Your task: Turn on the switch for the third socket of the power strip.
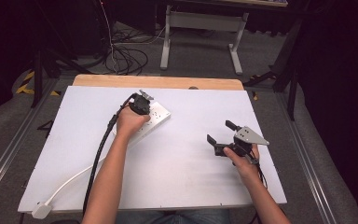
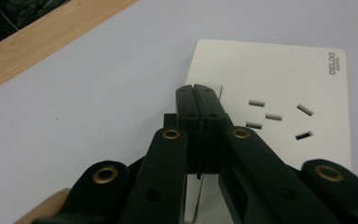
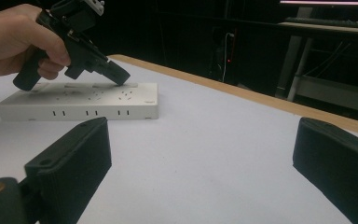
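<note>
High view showed your left gripper [image 1: 142, 103], pressed together, pushing down on the power strip [image 1: 154, 119], maybe to press its switch; your right gripper [image 1: 220, 135] waited spread wide.

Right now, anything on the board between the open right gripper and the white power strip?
Nothing visible. Bare white board lies between the right gripper and the white rectangular power strip. The left gripper, jaws closed, rests its tips on the strip's top near the far end.
</note>
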{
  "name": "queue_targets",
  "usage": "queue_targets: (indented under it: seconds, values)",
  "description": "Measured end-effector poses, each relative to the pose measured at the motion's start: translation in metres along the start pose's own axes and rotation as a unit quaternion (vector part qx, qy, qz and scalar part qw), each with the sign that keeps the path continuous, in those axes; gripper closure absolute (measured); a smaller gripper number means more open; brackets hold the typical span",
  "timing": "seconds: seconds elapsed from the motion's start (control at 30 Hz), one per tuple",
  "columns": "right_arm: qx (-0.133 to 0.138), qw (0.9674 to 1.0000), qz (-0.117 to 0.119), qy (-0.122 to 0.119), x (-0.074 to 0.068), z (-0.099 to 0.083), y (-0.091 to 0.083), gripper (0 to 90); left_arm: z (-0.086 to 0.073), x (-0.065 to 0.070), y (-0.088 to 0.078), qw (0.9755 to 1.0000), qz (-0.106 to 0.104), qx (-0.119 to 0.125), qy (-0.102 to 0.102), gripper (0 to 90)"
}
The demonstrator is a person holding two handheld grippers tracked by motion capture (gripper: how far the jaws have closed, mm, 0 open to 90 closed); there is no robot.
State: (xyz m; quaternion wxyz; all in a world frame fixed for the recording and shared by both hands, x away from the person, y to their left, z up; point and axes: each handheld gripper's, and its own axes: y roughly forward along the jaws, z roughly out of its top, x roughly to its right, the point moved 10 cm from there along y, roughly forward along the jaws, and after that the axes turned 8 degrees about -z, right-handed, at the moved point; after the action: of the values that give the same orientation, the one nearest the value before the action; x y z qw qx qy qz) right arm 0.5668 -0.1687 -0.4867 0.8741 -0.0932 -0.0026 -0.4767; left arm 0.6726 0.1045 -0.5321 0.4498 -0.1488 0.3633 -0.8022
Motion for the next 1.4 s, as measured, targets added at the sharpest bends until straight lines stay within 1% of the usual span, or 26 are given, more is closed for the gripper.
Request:
queue_targets:
  seconds: [0.2, 0.3, 0.33, 0.37, 0.4, 0.43, 0.47, 0.5, 0.53, 0.6, 0.63, 0.67, 0.7, 0.73, 0.8, 0.87, 1.0, 1.07, 1.13, 1.17, 1.23, 1.3, 1.33, 1.4]
  values:
    - [-0.002, 1.0, -0.001, 0.001, 0.0, 0.0, -0.002, 4.9, 0.001, -0.001, 0.002, 0.9999, 0.011, 0.008, -0.001, 89.9]
    - [-0.001, 1.0, -0.001, 0.001, 0.0, 0.0, -0.001, 4.9, 0.002, -0.001, 0.003, 0.9999, 0.008, 0.012, -0.005, 89.9]
    - [-0.002, 1.0, -0.001, 0.001, 0.0, 0.0, -0.001, 4.9, 0.002, -0.002, 0.003, 0.9999, 0.01, 0.012, -0.005, 89.8]
    - [-0.002, 1.0, -0.001, 0.001, 0.0, 0.0, -0.001, 4.9, 0.001, -0.003, 0.003, 0.9998, 0.016, 0.008, -0.002, 89.5]
    - [-0.001, 1.0, -0.001, 0.001, 0.0, 0.0, -0.001, 4.9, 0.004, -0.007, -0.001, 0.9993, 0.026, 0.027, -0.004, 89.2]
    - [-0.001, 1.0, -0.001, 0.0, 0.0, 0.0, -0.001, 4.9, 0.004, -0.007, -0.001, 0.9993, 0.026, 0.027, -0.004, 89.2]
    - [-0.001, 1.0, -0.001, 0.001, 0.0, 0.0, -0.001, 4.9, 0.012, -0.008, -0.009, 0.9977, 0.022, 0.063, -0.01, 89.2]
    - [-0.001, 1.0, -0.001, 0.001, 0.0, 0.0, -0.001, 4.9, 0.016, -0.009, -0.014, 0.9965, 0.023, 0.08, -0.011, 89.2]
    - [-0.002, 1.0, -0.002, 0.001, 0.001, 0.0, -0.001, 4.9, 0.016, -0.009, -0.014, 0.9965, 0.023, 0.08, -0.011, 89.2]
    - [-0.002, 1.0, -0.002, 0.002, 0.001, 0.0, -0.001, 4.9, 0.024, -0.009, -0.024, 0.9942, 0.019, 0.105, -0.012, 88.9]
    - [-0.002, 1.0, -0.002, 0.001, 0.0, 0.0, -0.001, 4.9, 0.028, -0.009, -0.029, 0.9928, 0.014, 0.118, -0.014, 88.0]
    - [-0.001, 1.0, -0.001, 0.0, -0.001, 0.0, -0.001, 5.0, 0.031, -0.008, -0.034, 0.9914, 0.006, 0.13, -0.016, 83.8]
    - [-0.001, 1.0, -0.001, 0.0, -0.001, 0.0, -0.001, 5.0, 0.033, -0.007, -0.038, 0.9899, 0.0, 0.141, -0.016, 83.8]
    - [-0.001, 1.0, -0.001, 0.0, -0.001, 0.0, -0.001, 5.0, 0.035, -0.007, -0.043, 0.9886, 0.001, 0.151, -0.007, 82.2]
    - [0.0, 1.0, -0.001, -0.002, -0.002, 0.001, -0.001, 5.0, 0.036, -0.006, -0.05, 0.9868, -0.004, 0.162, -0.002, 81.3]
    - [-0.001, 1.0, 0.0, -0.002, -0.002, 0.001, -0.001, 5.0, 0.034, -0.007, -0.057, 0.9854, -0.003, 0.17, 0.001, 81.3]
    - [-0.002, 1.0, 0.001, -0.003, -0.004, 0.0, 0.0, 5.0, 0.031, -0.007, -0.074, 0.9813, -0.004, 0.192, -0.001, 81.3]
    - [-0.001, 1.0, 0.001, -0.003, -0.004, 0.0, 0.0, 5.0, 0.025, -0.004, -0.091, 0.9763, -0.011, 0.216, -0.003, 81.2]
    - [-0.002, 1.0, -0.001, -0.001, -0.004, 0.001, 0.0, 5.0, 0.014, -0.003, -0.107, 0.9717, -0.013, 0.236, -0.006, 81.2]
    - [-0.001, 1.0, -0.001, -0.001, -0.003, 0.001, 0.0, 5.0, 0.006, -0.004, -0.115, 0.9704, -0.012, 0.241, -0.006, 81.3]
    - [-0.001, 1.0, 0.0, 0.001, -0.004, 0.001, 0.0, 5.0, -0.012, -0.007, -0.128, 0.9696, -0.004, 0.245, -0.009, 81.3]
    - [-0.001, 1.0, 0.002, 0.001, -0.005, 0.001, 0.0, 5.0, -0.028, -0.01, -0.142, 0.9658, 0.003, 0.259, -0.019, 81.3]
    - [0.0, 1.0, 0.002, -0.001, -0.006, 0.001, 0.0, 5.0, -0.035, -0.011, -0.15, 0.9631, 0.008, 0.268, -0.024, 81.3]
    - [0.0, 1.0, 0.003, -0.003, -0.008, 0.002, 0.0, 5.0, -0.048, -0.012, -0.163, 0.9567, 0.012, 0.289, -0.034, 81.2]
